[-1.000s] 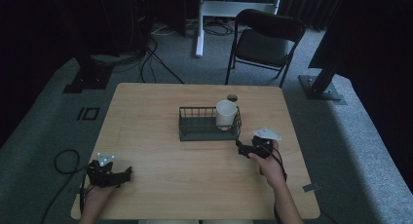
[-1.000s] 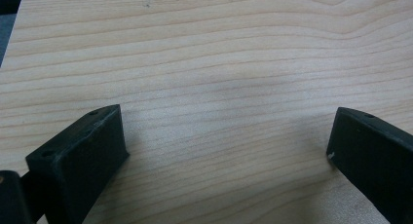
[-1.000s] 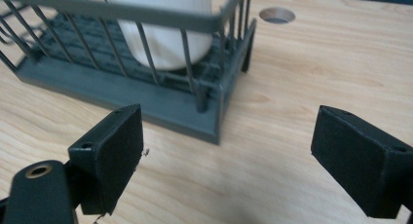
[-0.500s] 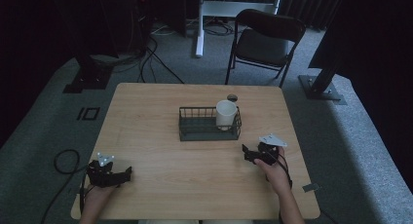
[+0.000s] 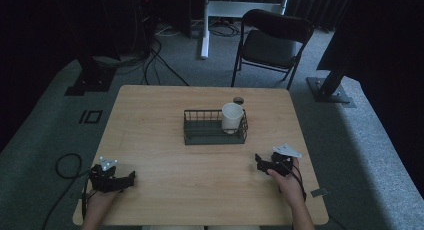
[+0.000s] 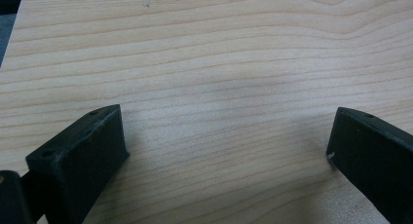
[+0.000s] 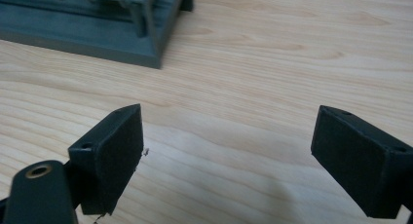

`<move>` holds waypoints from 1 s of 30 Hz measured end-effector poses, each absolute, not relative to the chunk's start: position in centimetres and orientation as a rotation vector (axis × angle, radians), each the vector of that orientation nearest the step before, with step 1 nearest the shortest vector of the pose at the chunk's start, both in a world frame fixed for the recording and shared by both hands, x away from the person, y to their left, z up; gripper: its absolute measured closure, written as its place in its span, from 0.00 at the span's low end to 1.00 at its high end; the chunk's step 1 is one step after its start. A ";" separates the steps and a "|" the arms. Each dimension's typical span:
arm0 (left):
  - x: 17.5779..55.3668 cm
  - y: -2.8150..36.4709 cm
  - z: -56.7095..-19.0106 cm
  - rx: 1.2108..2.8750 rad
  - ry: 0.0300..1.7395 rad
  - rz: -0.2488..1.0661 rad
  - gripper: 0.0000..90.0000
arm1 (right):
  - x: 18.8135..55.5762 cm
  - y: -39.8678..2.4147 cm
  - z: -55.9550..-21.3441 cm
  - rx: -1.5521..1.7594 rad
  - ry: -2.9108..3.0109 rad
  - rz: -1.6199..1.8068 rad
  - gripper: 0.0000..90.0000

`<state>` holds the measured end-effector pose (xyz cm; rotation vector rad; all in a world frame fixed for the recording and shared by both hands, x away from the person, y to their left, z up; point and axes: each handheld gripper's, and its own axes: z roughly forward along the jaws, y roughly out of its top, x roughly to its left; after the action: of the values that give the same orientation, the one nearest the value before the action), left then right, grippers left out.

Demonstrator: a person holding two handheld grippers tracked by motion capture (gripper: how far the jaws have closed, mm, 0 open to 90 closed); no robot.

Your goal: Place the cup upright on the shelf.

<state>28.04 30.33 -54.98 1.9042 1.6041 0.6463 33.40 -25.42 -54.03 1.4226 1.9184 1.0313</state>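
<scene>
The right gripper (image 5: pixel 261 162) is released, its jaws spread wide with bare table (image 5: pixel 150 120) between them; in the right gripper view (image 7: pixel 226 151) nothing lies in the gap. Ahead of it and a little to its left stands the basket (image 5: pixel 215 135), near but apart; its corner (image 7: pixel 146 53) shows just past the left jaw in that view. The cup (image 5: pixel 232 117) stands upright in the basket's right end, beyond the gripper. Behind the cup sits a small dark round thing (image 5: pixel 238 99), too dim to make out. The left gripper (image 5: pixel 125 180) is released too, jaws wide over bare wood (image 6: pixel 226 146), well apart from the basket, which lies ahead and to its right.
</scene>
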 end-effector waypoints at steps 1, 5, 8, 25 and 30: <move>28.0 30.3 -55.0 1.904 1.604 0.646 0.01 | 33.1 -25.9 -54.1 1.430 1.911 1.015 0.13; 28.0 30.3 -55.0 1.904 1.604 0.646 0.01 | 32.8 -26.2 -54.2 1.426 1.920 0.990 0.13; 28.0 30.3 -55.0 1.904 1.604 0.646 0.01 | 32.3 -26.7 -54.3 1.439 1.907 0.971 0.13; 28.0 30.3 -55.0 1.904 1.604 0.646 0.01 | 31.1 -28.2 -55.1 1.527 1.908 0.851 0.13; 28.0 30.3 -55.0 1.904 1.604 0.646 0.01 | 31.0 -28.6 -55.1 1.583 1.879 0.819 0.13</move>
<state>28.04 30.33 -54.98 1.9041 1.6043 0.6459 31.02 -28.65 -55.13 1.5831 1.8787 0.8192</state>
